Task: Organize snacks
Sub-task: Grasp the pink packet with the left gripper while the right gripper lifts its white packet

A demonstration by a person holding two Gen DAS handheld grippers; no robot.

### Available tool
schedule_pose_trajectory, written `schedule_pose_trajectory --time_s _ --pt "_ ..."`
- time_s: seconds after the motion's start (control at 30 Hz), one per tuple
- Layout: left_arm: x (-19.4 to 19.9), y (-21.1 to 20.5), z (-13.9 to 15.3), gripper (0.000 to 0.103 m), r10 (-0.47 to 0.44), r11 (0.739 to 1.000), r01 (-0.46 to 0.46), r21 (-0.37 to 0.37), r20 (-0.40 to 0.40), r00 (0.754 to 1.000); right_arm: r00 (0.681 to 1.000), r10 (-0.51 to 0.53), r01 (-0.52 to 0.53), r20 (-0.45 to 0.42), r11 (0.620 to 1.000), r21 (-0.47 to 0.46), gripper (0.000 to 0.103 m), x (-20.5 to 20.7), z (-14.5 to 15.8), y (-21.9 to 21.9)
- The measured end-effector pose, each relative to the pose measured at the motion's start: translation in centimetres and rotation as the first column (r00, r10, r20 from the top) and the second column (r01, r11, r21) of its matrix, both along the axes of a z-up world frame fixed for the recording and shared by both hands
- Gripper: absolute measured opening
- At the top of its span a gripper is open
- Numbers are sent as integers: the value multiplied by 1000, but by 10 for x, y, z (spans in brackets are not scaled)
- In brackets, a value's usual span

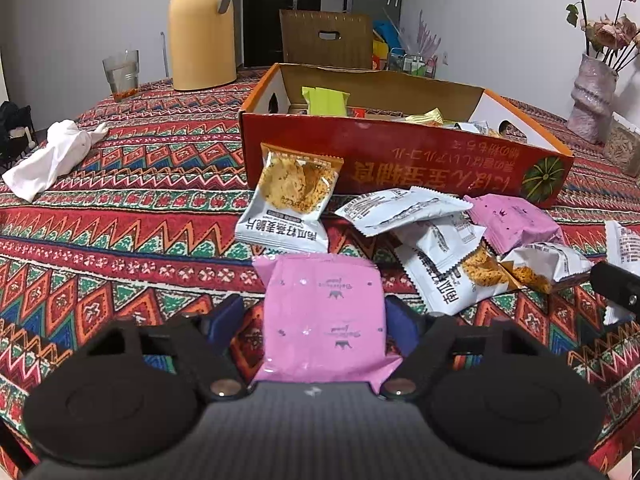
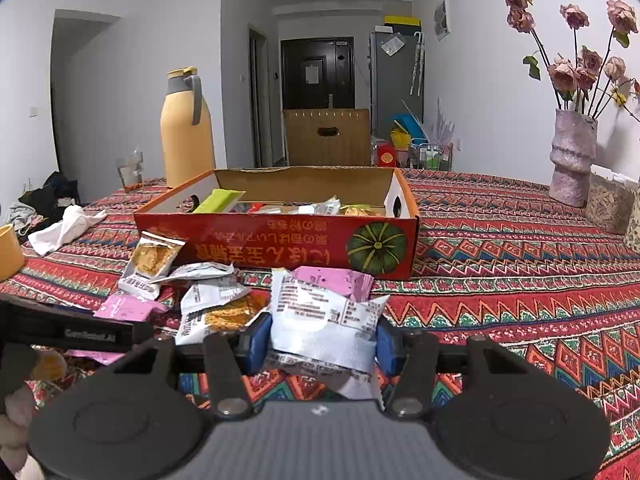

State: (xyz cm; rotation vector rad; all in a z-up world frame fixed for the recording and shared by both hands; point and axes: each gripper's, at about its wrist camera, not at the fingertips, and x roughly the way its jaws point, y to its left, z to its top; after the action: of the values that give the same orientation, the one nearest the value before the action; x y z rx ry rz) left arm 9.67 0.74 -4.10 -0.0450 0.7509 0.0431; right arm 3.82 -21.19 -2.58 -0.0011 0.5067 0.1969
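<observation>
Your left gripper [image 1: 322, 312] has a flat, square pink foil packet [image 1: 324, 312] between its blue pads [image 1: 230, 314], which meet the packet's glossy edges on both sides, so the jaws pinch it. Its sealed crimped end points away from you, toward twelve o'clock. Just past it, a white pouch with a clear window [image 1: 294, 196] shows rough golden crisps and leans against the red cardboard box [image 1: 400, 160].

At two o'clock from that pouch, you have a loose heap of crinkled white wrappers [image 1: 404, 208] with saw-tooth ends, and a second pink packet [image 1: 516, 220] lying on them.

Your right gripper [image 2: 322, 340] pinches a puffy white wrapper [image 2: 324, 320] printed with small grey text, blue pads pressed into its sides. Right behind it sits another pink packet [image 2: 340, 280], touching the box's [image 2: 280, 248] front wall.

That box is a shallow open tray, orange-rimmed, with a green pumpkin printed on its front; a lime-green packet [image 2: 218, 200] and other wrappers lie inside.

Everything rests on a woven tablecloth [image 2: 520, 280] of red, teal and orange zigzags. At ten o'clock stands a smooth yellow jug [image 2: 186, 132] with a grey handle; at two o'clock, a ribbed pale vase [image 2: 572, 156] of dried roses.
</observation>
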Motion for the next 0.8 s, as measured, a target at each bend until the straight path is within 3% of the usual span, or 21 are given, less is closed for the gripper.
schedule_pose_trajectory --time_s 0.07,0.53,0.8 --pt "-1 -2 0 64 -16 1000 16 6 8 1000 1000 1 -1 -2 1000 1 52 1 -1 0" --pt "-14 1 9 63 -50 999 50 -1 50 998 1000 0 0 -9 1000 8 52 2 -3 -1" --pt "-26 6 36 63 -64 998 61 21 131 989 1000 -1 1 9 1000 5 52 3 3 -1"
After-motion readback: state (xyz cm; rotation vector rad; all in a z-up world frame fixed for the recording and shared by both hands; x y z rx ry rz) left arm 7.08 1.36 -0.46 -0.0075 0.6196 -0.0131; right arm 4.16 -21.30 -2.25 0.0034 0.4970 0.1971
